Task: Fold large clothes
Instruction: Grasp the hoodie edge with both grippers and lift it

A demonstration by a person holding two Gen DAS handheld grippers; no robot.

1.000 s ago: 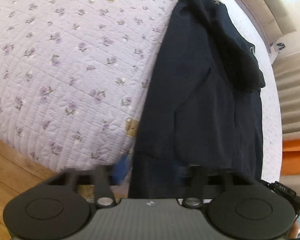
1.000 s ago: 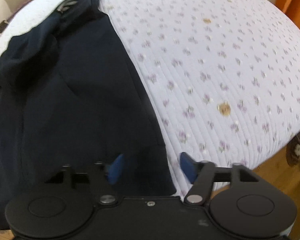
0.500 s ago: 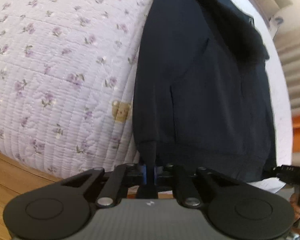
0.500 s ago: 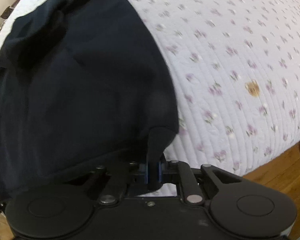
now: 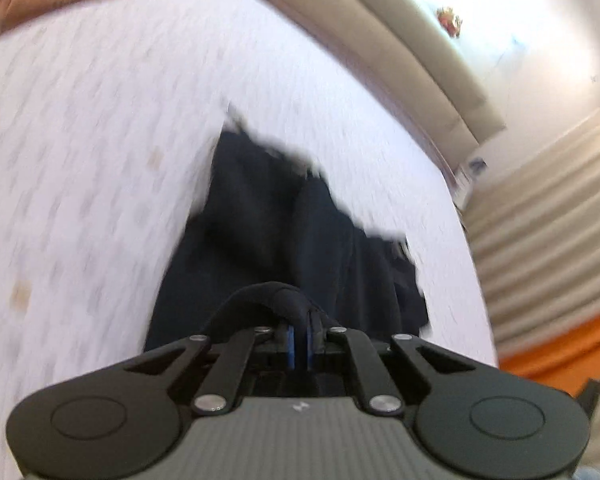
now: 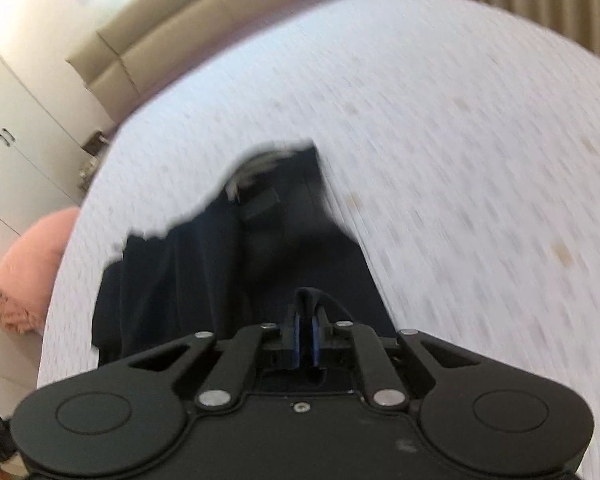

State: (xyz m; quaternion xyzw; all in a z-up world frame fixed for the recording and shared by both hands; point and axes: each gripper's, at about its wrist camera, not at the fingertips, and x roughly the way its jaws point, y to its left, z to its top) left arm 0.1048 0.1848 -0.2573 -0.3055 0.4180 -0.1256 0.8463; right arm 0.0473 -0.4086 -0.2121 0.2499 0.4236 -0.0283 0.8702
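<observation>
A dark navy garment [image 5: 284,232] lies on the lilac flowered quilt [image 5: 80,160] of a bed; it also shows in the right wrist view [image 6: 228,264]. My left gripper [image 5: 299,334] is shut on the garment's hem, with a fold of cloth bulging over the blue pads. My right gripper [image 6: 306,334] is shut on the hem's other corner. Both hold the hem lifted above the rest of the garment. Both views are motion-blurred.
A beige padded headboard [image 5: 400,52] runs behind the bed, also in the right wrist view [image 6: 172,40]. Pleated curtains [image 5: 548,220] and an orange surface [image 5: 560,344] stand on the right. A pink pillow [image 6: 24,272] and white cupboards [image 6: 16,152] are on the left.
Both grippers went from open at the hem to shut on it. They have since lifted and carried the hem forward over the garment, toward the headboard.
</observation>
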